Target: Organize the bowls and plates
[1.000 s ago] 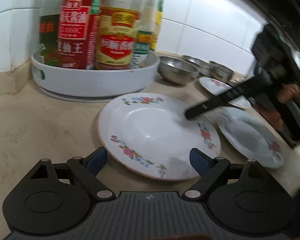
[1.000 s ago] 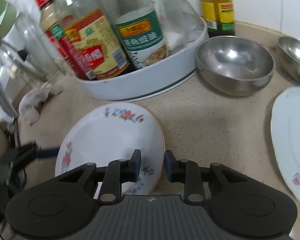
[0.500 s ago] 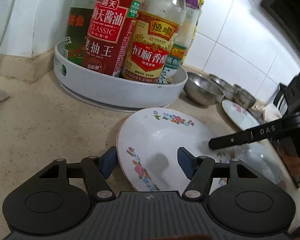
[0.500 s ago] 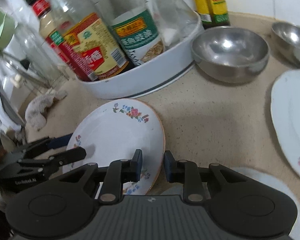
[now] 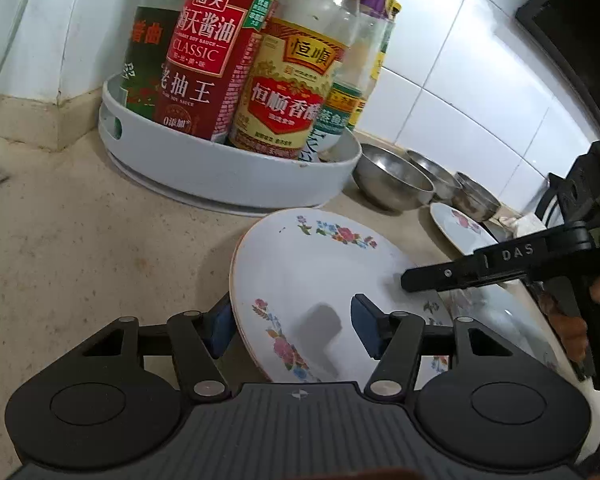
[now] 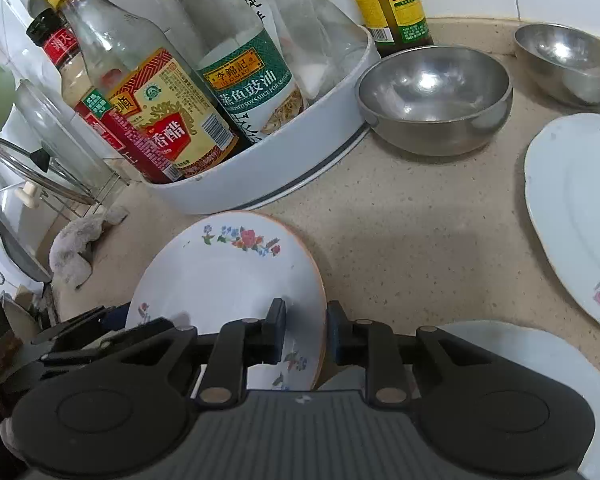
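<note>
A white plate with flower prints (image 5: 324, 264) (image 6: 228, 276) is lifted off the beige counter and tilted. My right gripper (image 6: 305, 330) is shut on its right rim; it shows as a black finger over the plate in the left wrist view (image 5: 476, 268). My left gripper (image 5: 290, 326) is open, its jaws on either side of the plate's left rim without closing on it. A second white plate (image 6: 548, 376) lies below, near my right gripper. A third plate (image 6: 576, 216) lies to the right. Steel bowls (image 6: 434, 100) (image 6: 568, 62) stand behind.
A white round tray (image 5: 220, 176) (image 6: 300, 152) with several sauce bottles stands against the tiled wall, just behind the lifted plate. A crumpled cloth (image 6: 76, 244) and a glass lid rack (image 6: 40, 160) are at the left. A dark appliance (image 5: 580, 20) is at the upper right.
The flowered plate has been raised and tilted by my right gripper. My left gripper has moved in, so the plate's left rim now sits between its open jaws.
</note>
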`<state>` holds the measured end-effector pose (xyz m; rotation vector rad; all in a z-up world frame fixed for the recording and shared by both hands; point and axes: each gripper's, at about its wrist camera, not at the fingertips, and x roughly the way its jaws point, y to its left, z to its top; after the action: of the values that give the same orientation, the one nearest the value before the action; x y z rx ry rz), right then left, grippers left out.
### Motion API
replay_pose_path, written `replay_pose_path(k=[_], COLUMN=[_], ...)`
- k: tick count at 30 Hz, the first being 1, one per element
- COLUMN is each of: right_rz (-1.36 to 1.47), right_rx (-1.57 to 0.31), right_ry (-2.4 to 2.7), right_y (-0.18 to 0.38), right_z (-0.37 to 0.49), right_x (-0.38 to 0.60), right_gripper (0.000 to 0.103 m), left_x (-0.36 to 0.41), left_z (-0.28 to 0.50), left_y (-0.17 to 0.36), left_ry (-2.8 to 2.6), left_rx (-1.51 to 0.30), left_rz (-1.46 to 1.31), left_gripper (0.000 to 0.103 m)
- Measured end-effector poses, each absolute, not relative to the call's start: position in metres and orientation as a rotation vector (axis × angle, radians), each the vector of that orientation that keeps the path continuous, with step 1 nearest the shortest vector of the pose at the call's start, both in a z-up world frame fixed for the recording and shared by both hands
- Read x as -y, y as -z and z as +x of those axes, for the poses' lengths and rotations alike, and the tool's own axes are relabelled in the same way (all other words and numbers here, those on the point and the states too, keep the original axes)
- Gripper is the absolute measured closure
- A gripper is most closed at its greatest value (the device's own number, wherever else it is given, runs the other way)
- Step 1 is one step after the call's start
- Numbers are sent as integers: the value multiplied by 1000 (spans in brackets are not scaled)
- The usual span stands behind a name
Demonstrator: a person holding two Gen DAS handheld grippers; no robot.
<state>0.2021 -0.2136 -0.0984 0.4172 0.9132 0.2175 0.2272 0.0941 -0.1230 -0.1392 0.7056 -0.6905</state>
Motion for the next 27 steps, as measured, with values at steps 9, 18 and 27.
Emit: replay_pose_path(k=[9,18,27], right_rz=[325,447,554], right_rx=[-916,-938,-959], right_ry=[-311,-326,-347], right_y=[97,103,105], right_z=[179,179,186], right_x=[208,220,219], right_gripper=[75,80,80], left_x=[-80,-79,-76], left_z=[186,177,181], left_y=[127,121,108], left_ry=[641,483,508], left_rx=[-649,-717,-727], left_rz=[123,-120,-280], left_gripper=[16,20,41])
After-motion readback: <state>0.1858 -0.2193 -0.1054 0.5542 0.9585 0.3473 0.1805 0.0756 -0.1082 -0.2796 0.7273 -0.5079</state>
